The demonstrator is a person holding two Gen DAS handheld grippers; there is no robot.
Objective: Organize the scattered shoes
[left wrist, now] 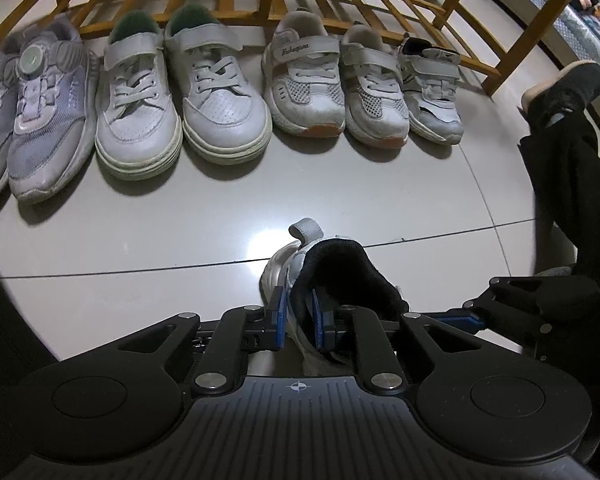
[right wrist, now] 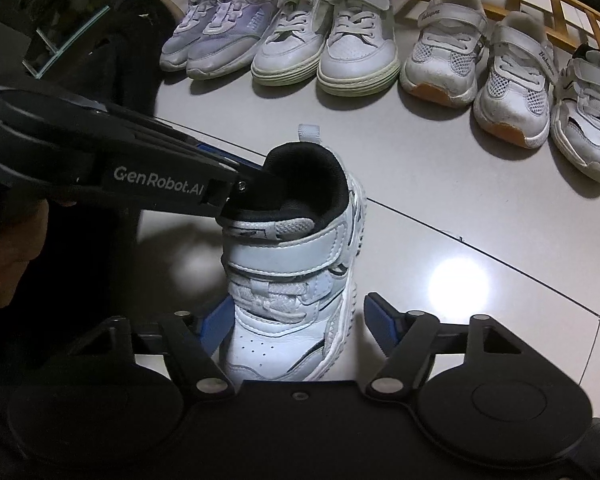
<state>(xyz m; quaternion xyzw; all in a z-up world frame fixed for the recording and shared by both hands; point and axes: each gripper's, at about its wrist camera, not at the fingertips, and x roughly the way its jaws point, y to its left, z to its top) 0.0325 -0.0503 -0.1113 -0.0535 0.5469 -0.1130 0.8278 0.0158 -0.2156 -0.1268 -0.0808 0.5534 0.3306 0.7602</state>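
A small white strap shoe with a black lining (right wrist: 288,256) stands upright on the pale floor tiles, toe toward the right wrist camera. My left gripper (left wrist: 298,316) is shut on the shoe's (left wrist: 284,268) black collar at one side of the opening, and it reaches in from the left (right wrist: 236,188) in the right wrist view. My right gripper (right wrist: 296,320) straddles the toe, jaws open, with a clear gap between the right pad (right wrist: 380,320) and the sole. The left pad is partly hidden behind the shoe.
Shoes line the floor before a wooden rack (left wrist: 236,12): a lilac pair (left wrist: 48,120), a white pair with green lining (left wrist: 180,100), a mesh pair (left wrist: 332,88) and a single white shoe (left wrist: 432,88). A person's dark slippered foot (left wrist: 564,88) rests at right.
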